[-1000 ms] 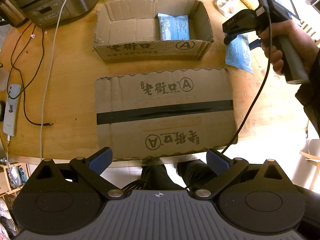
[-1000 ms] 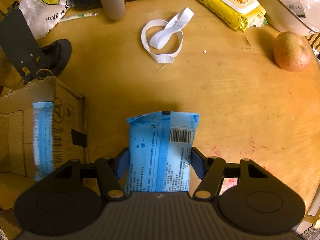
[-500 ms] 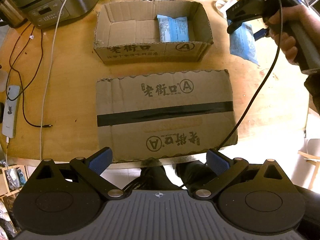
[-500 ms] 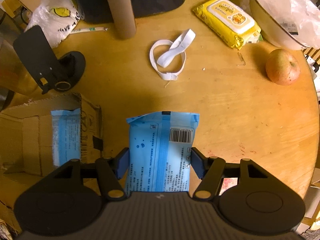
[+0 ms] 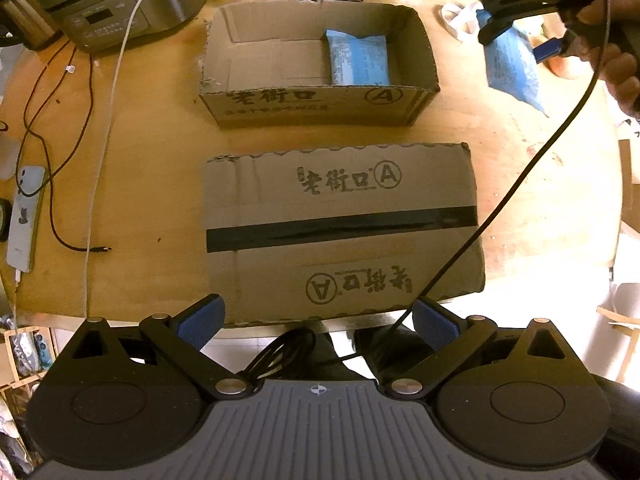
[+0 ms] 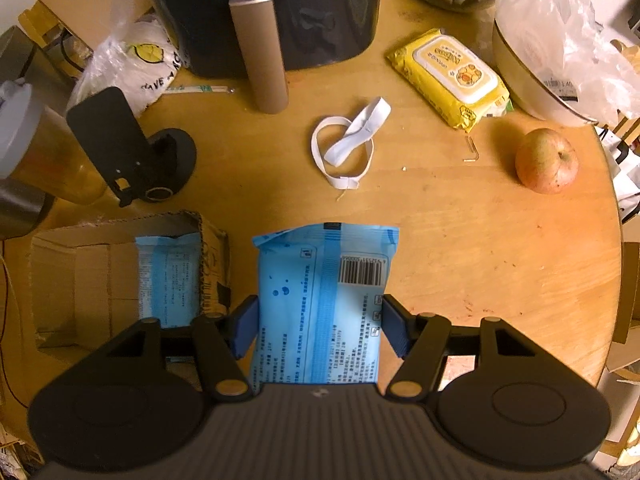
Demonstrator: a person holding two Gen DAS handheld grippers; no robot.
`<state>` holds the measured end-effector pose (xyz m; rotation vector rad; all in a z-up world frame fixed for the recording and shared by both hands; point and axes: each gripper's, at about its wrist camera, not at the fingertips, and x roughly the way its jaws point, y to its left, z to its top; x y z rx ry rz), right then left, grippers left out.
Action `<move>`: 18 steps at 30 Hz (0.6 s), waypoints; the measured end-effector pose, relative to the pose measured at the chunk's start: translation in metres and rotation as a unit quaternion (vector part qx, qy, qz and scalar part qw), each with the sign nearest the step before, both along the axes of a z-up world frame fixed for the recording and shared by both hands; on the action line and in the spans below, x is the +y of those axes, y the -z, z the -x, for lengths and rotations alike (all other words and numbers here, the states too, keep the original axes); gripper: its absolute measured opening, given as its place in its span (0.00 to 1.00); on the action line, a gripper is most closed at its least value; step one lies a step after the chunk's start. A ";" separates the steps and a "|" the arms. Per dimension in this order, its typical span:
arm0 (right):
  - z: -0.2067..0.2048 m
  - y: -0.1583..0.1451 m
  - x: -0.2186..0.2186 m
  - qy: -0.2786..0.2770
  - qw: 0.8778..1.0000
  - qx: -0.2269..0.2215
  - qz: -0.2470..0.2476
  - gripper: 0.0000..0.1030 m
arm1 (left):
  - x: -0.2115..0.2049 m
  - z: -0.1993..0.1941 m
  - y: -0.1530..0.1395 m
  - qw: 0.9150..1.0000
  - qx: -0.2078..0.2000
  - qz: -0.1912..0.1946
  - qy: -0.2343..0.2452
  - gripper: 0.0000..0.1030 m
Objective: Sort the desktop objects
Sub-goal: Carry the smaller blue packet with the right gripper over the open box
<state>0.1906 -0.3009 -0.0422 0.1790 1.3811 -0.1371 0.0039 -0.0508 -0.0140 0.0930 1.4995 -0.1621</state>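
My right gripper (image 6: 320,326) is shut on a blue wipes pack (image 6: 322,300) and holds it high above the wooden table, right of the open cardboard box (image 6: 52,284). The held pack also shows in the left wrist view (image 5: 510,66), beyond the box's right end. A second blue pack (image 5: 358,62) lies inside the box (image 5: 312,102), at its right end; it also shows in the right wrist view (image 6: 168,276). My left gripper (image 5: 318,322) is open and empty, over the table's near edge by a flat cardboard sheet (image 5: 340,228).
On the table: a yellow wipes pack (image 6: 450,78), an apple (image 6: 546,160), a white elastic band (image 6: 348,142), a cardboard tube (image 6: 262,50), a black stand (image 6: 132,148), a bowl with plastic wrap (image 6: 532,64). A cooker (image 5: 108,0), cables and a phone (image 5: 26,220) lie at the left.
My right gripper has lifted the blue pack higher above the table and drifted back; more of the table and box shows. The left gripper has stayed still.
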 end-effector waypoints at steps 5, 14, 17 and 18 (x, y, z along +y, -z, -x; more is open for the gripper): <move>0.000 -0.004 0.003 -0.004 1.000 -0.003 0.002 0.60 | 0.005 -0.001 0.001 1.000 0.000 -0.019 -0.007 1.00; 0.002 -0.005 0.007 -0.005 1.000 -0.002 0.003 0.60 | 0.016 -0.001 0.003 0.999 -0.001 -0.035 -0.020 1.00; 0.002 -0.006 0.009 -0.007 1.000 -0.001 0.003 0.60 | 0.019 -0.001 0.002 0.999 -0.001 -0.034 -0.021 1.00; 0.003 -0.006 0.010 -0.008 1.000 -0.001 0.002 0.60 | 0.020 -0.001 0.002 0.999 -0.001 -0.034 -0.021 1.00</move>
